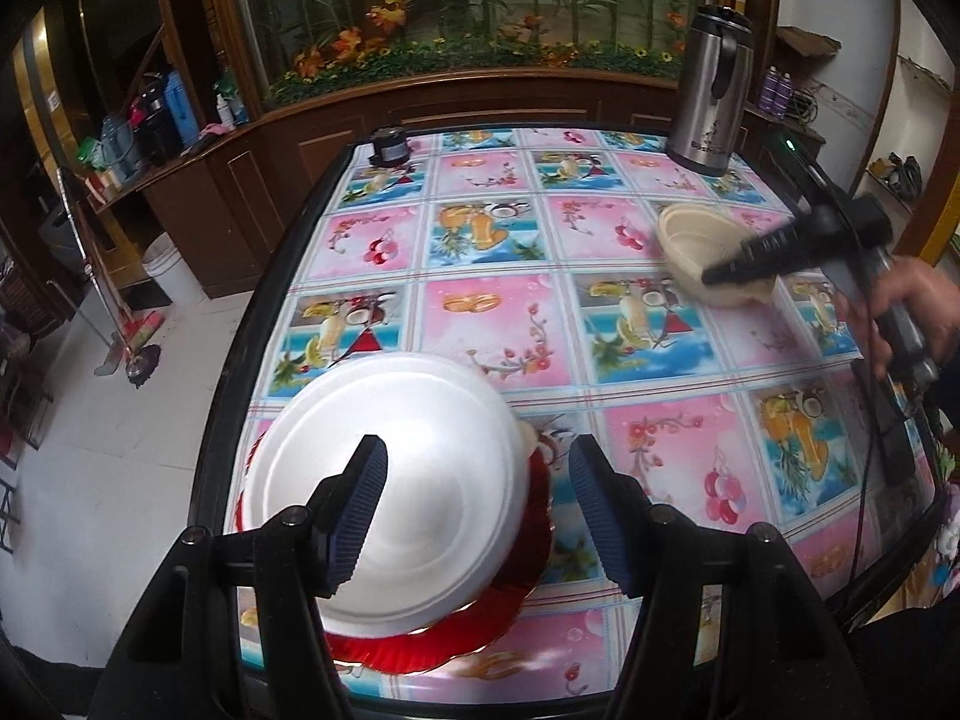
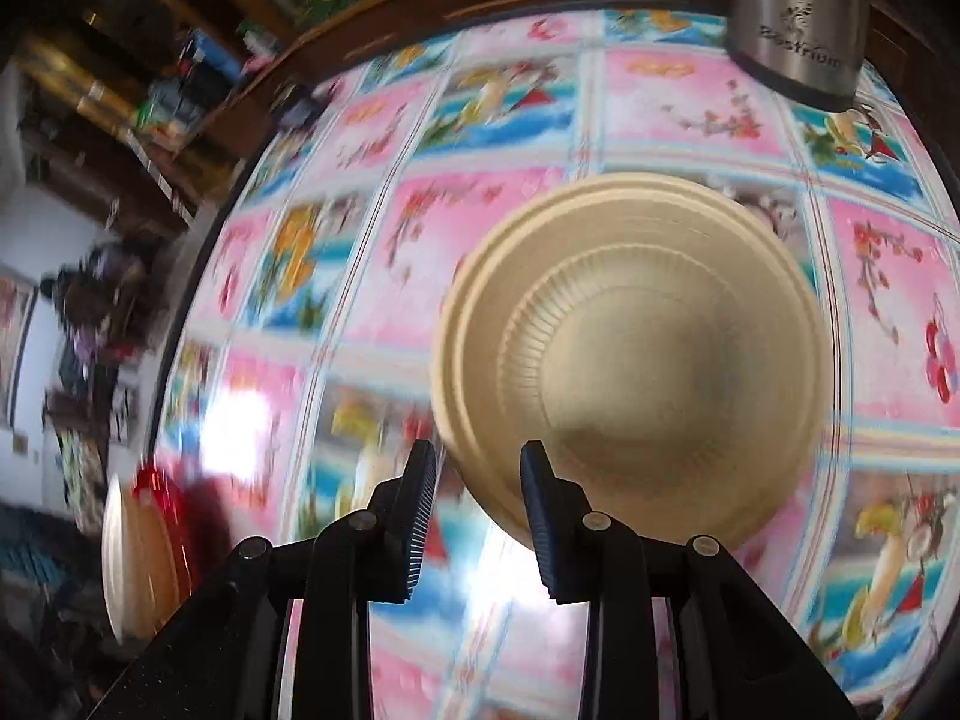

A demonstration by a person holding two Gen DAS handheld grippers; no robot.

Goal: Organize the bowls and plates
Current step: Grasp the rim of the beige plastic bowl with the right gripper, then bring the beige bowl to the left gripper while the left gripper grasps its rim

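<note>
A white foam bowl [image 1: 384, 480] rests on a red scalloped plate [image 1: 480, 618] at the table's near left corner. My left gripper [image 1: 477, 498] hovers over them, open, its left finger over the bowl and nothing pressed between the pads. Toward the far right, a hand holds my right gripper [image 1: 738, 264] at a tilted cream ribbed bowl [image 1: 684, 234]. In the right wrist view my right gripper [image 2: 474, 504] is shut on the cream bowl [image 2: 636, 348], one finger inside the near rim and one outside. The bowl looks sharp while the table is blurred.
A steel jug [image 1: 711, 90] stands at the far right corner, also close above the bowl as the jug [image 2: 792, 18]. A black round object [image 1: 390, 147] sits at the far left edge. The flowery tablecloth [image 1: 492, 312] covers the table, with a black cable [image 1: 864, 480] along its right edge.
</note>
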